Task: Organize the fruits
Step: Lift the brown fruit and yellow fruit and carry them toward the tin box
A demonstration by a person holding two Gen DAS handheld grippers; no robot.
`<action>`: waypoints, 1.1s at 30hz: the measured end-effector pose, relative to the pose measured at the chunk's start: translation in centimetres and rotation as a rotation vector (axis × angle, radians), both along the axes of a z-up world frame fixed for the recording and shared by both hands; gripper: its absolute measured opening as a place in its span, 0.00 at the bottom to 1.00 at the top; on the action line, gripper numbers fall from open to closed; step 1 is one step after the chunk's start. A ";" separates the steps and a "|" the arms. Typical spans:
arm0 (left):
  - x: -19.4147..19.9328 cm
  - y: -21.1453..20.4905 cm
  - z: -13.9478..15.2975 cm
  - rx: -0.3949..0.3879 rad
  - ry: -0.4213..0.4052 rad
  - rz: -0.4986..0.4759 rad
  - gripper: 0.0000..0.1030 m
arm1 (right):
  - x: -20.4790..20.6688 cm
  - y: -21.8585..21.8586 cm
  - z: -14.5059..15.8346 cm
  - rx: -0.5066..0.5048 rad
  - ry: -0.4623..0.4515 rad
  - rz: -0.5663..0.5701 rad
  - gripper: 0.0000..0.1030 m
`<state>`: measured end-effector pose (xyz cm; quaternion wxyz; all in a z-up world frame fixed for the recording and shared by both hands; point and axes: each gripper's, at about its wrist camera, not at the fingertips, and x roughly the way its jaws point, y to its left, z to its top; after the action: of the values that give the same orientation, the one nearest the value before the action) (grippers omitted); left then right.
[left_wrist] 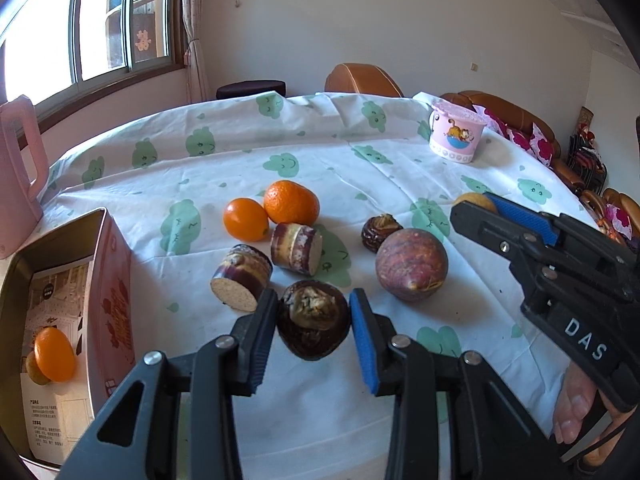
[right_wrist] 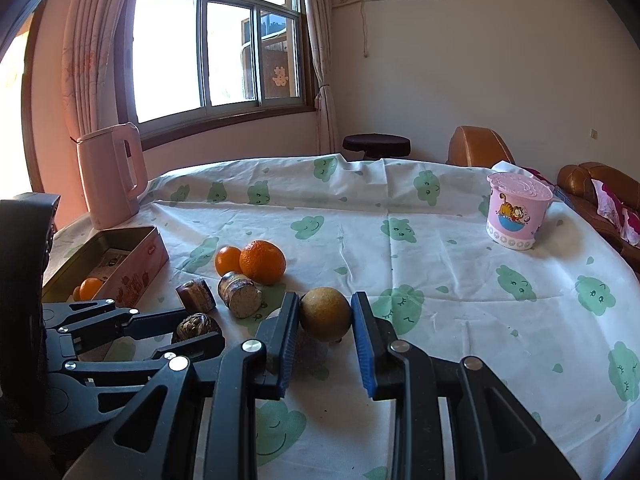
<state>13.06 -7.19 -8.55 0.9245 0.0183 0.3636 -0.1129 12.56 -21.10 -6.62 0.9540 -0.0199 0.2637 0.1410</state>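
Blue rubber pads of the left gripper [left_wrist: 314, 330] stand on both sides of a dark brown water chestnut [left_wrist: 313, 318] in the left wrist view; the pads touch it or nearly so, and it looks grasped, perhaps lifted a little above the tablecloth [left_wrist: 240, 152]. To the left stands a pink metal tin [left_wrist: 114, 280], open, with a printed paper on its bottom, one small orange [left_wrist: 54, 354] and a brownish fruit half hidden behind it. On the cloth remain two oranges [left_wrist: 272, 210], two cut sugarcane pieces [left_wrist: 268, 266], a date [left_wrist: 380, 229] and a purple passion fruit [left_wrist: 411, 264]. The right gripper [left_wrist: 476, 204] is seen further right, closed around a yellowish fruit.

From the right wrist view, the right gripper [right_wrist: 325, 322] clamps a round brown-yellow fruit [right_wrist: 325, 314], maybe a longan, slightly above the table. The tin [right_wrist: 136, 268] is far left, beside a pink kettle [right_wrist: 110, 176]. A pink cartoon cup with lid [right_wrist: 516, 210] stands well apart, and what is in it cannot be seen.

I judge the task is in an early part: only two fruits are in the tin, two are held, and about six wait on the cloth.
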 end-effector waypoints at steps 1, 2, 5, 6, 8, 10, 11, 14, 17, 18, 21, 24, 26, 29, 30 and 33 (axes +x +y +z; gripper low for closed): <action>-0.2 0.1 0.1 -0.001 -0.012 0.003 0.37 | 0.0 0.0 0.0 0.003 -0.001 -0.001 0.28; -0.3 0.1 0.3 -0.002 -0.025 0.006 0.37 | 0.0 -0.1 0.0 0.005 -0.001 0.001 0.28; -0.7 0.3 0.7 -0.006 -0.058 0.021 0.37 | -0.1 0.0 0.1 0.006 -0.009 0.005 0.28; -0.8 0.4 0.8 -0.009 -0.067 0.025 0.37 | -0.2 0.0 0.1 0.006 -0.013 0.007 0.28; -1.1 0.6 1.0 -0.017 -0.084 0.036 0.37 | -0.3 -0.1 0.2 0.011 -0.023 0.013 0.28; -1.2 0.8 1.2 -0.023 -0.098 0.045 0.37 | -0.5 -0.1 0.3 0.015 -0.033 0.016 0.28; -1.3 0.9 1.3 -0.026 -0.105 0.049 0.37 | -0.6 -0.2 0.3 0.017 -0.039 0.018 0.28; -1.5 1.0 1.4 -0.029 -0.118 0.057 0.37 | -0.8 -0.1 0.4 0.015 -0.052 0.023 0.28; -1.8 1.1 1.5 -0.029 -0.133 0.066 0.37 | -1.1 0.0 0.6 0.012 -0.067 0.030 0.28; -1.8 1.1 1.6 -0.029 -0.138 0.068 0.37 | -1.2 0.1 0.6 0.011 -0.073 0.031 0.28; -2.1 1.2 1.7 -0.029 -0.154 0.076 0.37 | -1.6 0.1 0.7 0.009 -0.092 0.034 0.28; -2.3 1.2 1.9 -0.028 -0.170 0.083 0.37 | -1.8 0.2 0.8 0.007 -0.105 0.036 0.28; -2.5 1.3 2.0 -0.028 -0.178 0.086 0.37 | -1.9 0.2 0.9 0.005 -0.111 0.037 0.28; -2.6 1.3 2.1 -0.030 -0.188 0.091 0.37 | -2.0 0.2 0.9 0.006 -0.118 0.038 0.28; -2.7 1.4 2.1 -0.031 -0.192 0.093 0.37 | -2.1 0.2 0.9 0.006 -0.121 0.038 0.28; -2.8 1.5 2.2 -0.035 -0.201 0.099 0.37 | -2.2 0.2 1.0 0.007 -0.128 0.038 0.28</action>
<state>10.25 -5.70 -6.36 0.9609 -0.0047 0.2676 -0.0712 10.33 -20.90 -5.62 0.9662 -0.0308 0.2011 0.1585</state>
